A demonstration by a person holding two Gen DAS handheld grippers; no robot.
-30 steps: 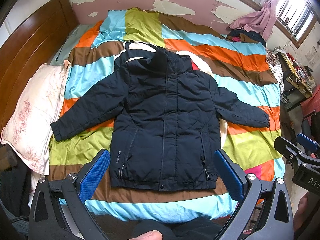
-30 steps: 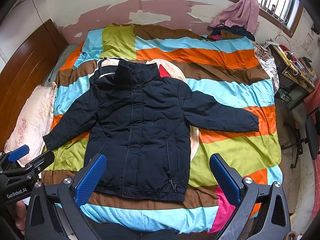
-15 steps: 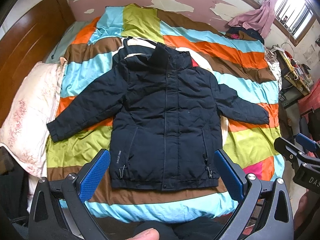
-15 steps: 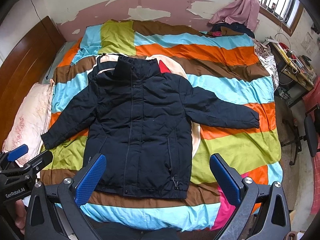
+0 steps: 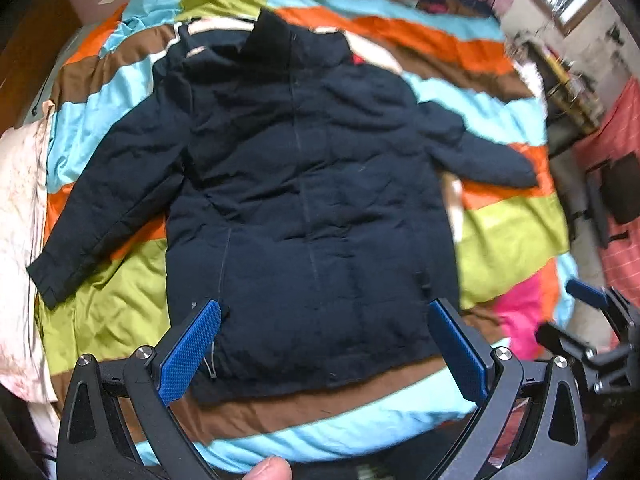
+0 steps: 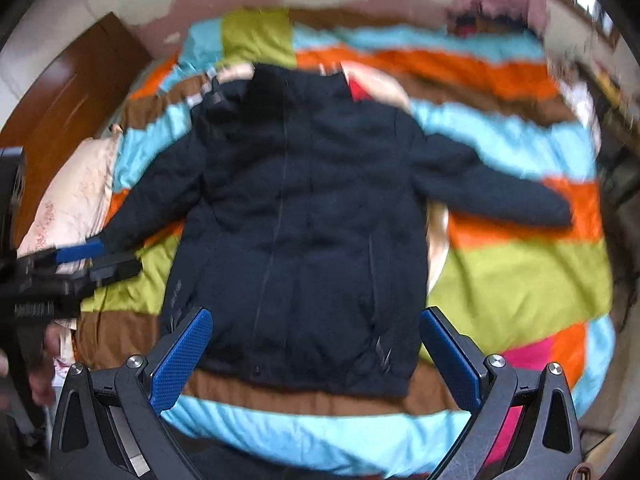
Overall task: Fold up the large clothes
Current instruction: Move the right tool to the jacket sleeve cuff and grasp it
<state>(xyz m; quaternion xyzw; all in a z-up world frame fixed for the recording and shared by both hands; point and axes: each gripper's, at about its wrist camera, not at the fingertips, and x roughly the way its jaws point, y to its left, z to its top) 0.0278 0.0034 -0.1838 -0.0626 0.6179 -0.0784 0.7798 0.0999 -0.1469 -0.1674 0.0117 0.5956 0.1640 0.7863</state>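
Left gripper [image 5: 324, 344] and right gripper [image 6: 316, 350] spread wide, hovering over jacket [image 5: 312, 208] hem at 6 o'clock, holding nothing.

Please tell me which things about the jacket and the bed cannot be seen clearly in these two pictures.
- Small print near the hem of the dark jacket: right wrist view, motion blur makes it unreadable.
- Pale garment under the jacket: both views, the jacket covers most of it.
- Near edge of the striped bedspread: left wrist view, the left gripper with open jaws hides it.
- Pillow: left wrist view, cut off by the edge.
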